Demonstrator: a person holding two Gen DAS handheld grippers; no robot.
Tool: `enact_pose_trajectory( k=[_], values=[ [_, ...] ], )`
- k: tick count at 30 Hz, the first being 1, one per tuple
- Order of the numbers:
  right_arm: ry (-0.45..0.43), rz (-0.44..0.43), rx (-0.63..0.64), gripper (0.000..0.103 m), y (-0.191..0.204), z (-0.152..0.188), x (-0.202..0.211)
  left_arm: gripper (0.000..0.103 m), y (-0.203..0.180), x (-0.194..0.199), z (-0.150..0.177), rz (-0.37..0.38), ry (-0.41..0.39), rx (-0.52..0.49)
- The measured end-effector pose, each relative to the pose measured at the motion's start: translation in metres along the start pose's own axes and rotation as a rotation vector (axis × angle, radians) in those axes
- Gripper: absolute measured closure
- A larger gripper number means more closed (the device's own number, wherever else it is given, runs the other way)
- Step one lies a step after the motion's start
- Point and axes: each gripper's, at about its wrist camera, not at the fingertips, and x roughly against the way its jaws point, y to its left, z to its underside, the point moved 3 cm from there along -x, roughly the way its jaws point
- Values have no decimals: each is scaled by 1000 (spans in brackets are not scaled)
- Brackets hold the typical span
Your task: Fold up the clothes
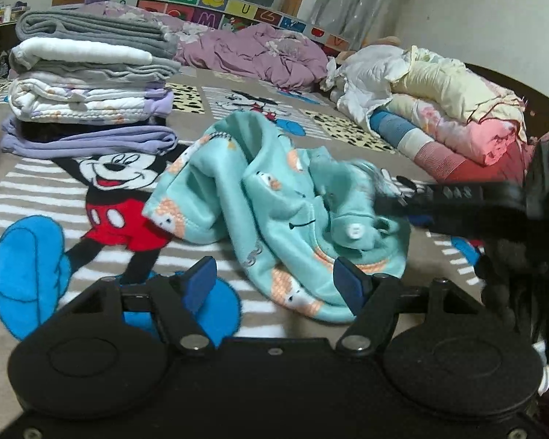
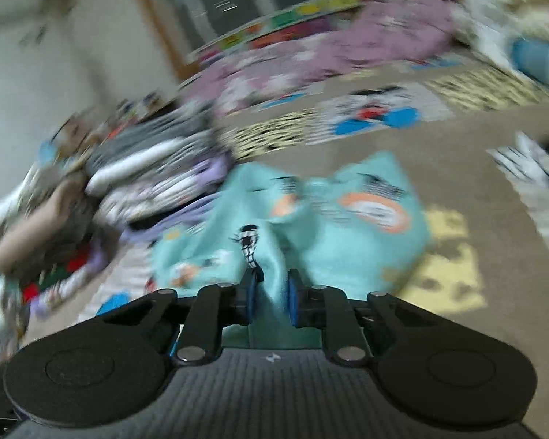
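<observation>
Step in hand: picking up and spreading the garment (image 1: 274, 197); it lies crumpled on the bed (image 1: 36, 197), just in front of the stack (image 1: 91, 84) of folded items and well apart from the heap (image 1: 450, 109) at the far right. Your right gripper (image 2: 272, 285) is pinching a fold of the teal fleece between its pads; the right wrist view is blurred, so treat finer detail there as unreadable. Your left gripper (image 1: 274, 278) is spread wide and holds nothing; it hovers just short of the garment's near edge. Next move, as a judgement: bring the left gripper onto a free hem or corner; pinch it; then draw both grippers apart to flatten the cloth before any fold.
</observation>
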Motion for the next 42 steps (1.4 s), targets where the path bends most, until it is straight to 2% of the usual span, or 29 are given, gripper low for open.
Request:
enact_pose_trajectory(
  k=[5,7,10,16,17,19,21,22,26,29,30,32,34,36,38,42],
  values=[
    [-46,17,-250,84,-61,19,27,35,-4,-7,-6,18,-16,51],
    [-37,30,-272,84,-71,30,30,38,-4,-9,-9,31,-17,92],
    [-29,36,-295,84,-80,41,35,39,-5,-13,-14,54,-17,160],
    [-42,8,-320,80,-80,39,43,39,3,-20,-40,158,-2,399],
    [-43,3,-322,77,-80,37,45,39,4,-22,-46,159,-5,433],
    [-62,-12,-334,63,-79,33,51,39,4,-25,-59,157,-6,473],
    [-106,-26,-354,37,-78,26,59,39,2,-29,-69,125,3,484],
    [-128,-32,-363,32,-78,22,62,39,0,-32,-73,105,12,490],
    [-166,-30,-368,28,-75,1,62,41,-3,-45,-80,23,65,527],
    [-129,-10,-322,26,-67,-13,44,48,-3,-55,-75,-22,113,552],
    [-112,0,-303,26,-64,-16,37,53,-4,-58,-72,-35,129,560],
    [-57,24,-270,26,-59,-19,22,61,-4,-64,-67,-60,159,570],
    [-3,46,-253,29,-57,-18,9,79,-6,-66,-58,-74,182,555],
    [34,48,-254,56,-56,-12,3,86,-7,-62,-50,-65,187,544],
    [34,31,-260,69,-56,-6,9,88,-5,-51,-43,-36,170,536],
    [-8,-1,-335,75,-63,9,32,89,0,-20,-32,64,110,525]
  ],
)
